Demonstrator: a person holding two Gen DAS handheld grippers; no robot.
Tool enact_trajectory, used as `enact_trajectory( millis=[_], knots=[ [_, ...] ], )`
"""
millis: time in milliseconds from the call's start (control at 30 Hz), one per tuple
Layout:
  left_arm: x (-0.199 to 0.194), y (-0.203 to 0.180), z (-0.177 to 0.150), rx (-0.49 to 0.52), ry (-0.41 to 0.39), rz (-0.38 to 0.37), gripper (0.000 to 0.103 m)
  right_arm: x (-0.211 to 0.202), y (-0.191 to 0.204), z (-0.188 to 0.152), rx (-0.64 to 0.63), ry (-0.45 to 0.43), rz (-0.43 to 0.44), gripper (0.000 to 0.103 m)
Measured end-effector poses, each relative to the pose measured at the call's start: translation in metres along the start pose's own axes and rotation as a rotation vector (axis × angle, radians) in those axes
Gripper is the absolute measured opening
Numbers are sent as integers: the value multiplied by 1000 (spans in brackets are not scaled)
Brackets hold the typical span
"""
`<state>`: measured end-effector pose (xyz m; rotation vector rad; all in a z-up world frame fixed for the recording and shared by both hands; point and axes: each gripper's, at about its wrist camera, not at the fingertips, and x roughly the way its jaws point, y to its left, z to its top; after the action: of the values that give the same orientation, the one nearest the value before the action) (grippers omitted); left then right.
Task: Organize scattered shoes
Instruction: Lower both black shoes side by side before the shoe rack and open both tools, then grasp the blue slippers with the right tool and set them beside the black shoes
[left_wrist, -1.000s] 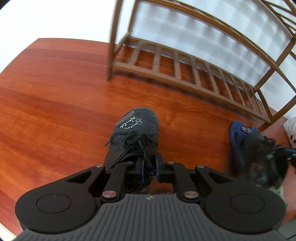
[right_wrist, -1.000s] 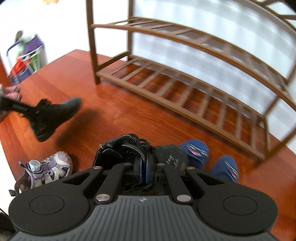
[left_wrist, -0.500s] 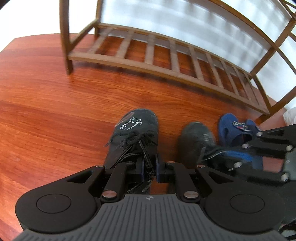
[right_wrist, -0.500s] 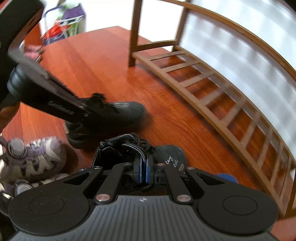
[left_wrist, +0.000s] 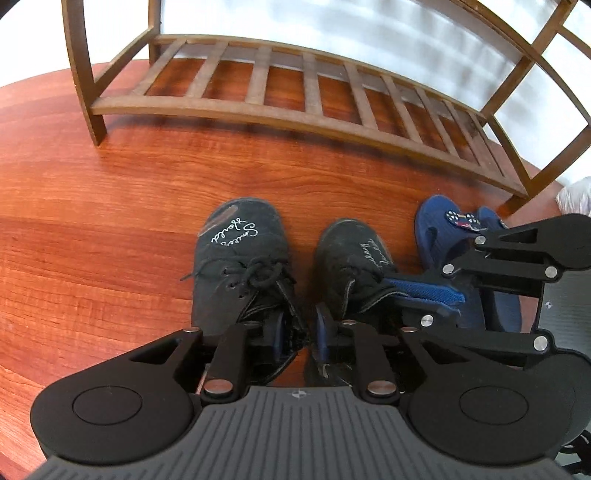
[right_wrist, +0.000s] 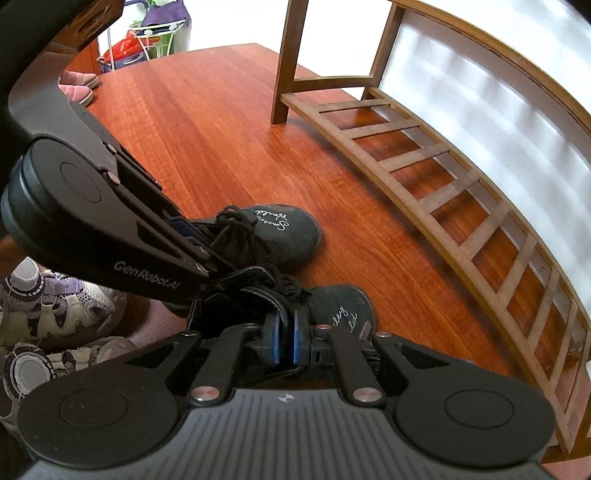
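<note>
Nearby, blue slippers (left_wrist: 436, 229) flank rack (left_wrist: 258, 114).

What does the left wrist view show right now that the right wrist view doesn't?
Only the left wrist view shows the pair of blue slippers on the floor right of the black shoes.

Only the right wrist view shows the purple-and-white sneakers, the pink slippers and a wire basket.

Both show the two black lace-up shoes with white script, each clamped by a hand-held gripper, left and right, plus the brown wooden slatted shoe rack.
</note>
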<state>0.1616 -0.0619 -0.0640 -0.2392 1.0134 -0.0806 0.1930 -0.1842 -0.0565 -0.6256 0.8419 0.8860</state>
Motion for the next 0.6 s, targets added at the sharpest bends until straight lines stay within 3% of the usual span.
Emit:
enact_trajectory(
  millis=[100, 200, 300, 433, 600],
  knots=[
    [-12, -2, -1, 19, -20, -6, 51, -11, 0, -2, 38, -6, -7, 37],
    [-23, -5, -2, 38, -41, -13, 60, -28, -2, -7, 88, -25, -10, 46],
    [-35, -7, -2, 57, -61, -19, 69, -48, -7, -16, 160, -52, -5, 50],
    [-50, -12, -3, 79, -87, -30, 69, -77, -21, -32, 296, -94, -8, 53],
    [-58, -41, 0, 122, -101, -70, 70, -101, -36, -53, 409, -101, -119, 55]
  ],
)
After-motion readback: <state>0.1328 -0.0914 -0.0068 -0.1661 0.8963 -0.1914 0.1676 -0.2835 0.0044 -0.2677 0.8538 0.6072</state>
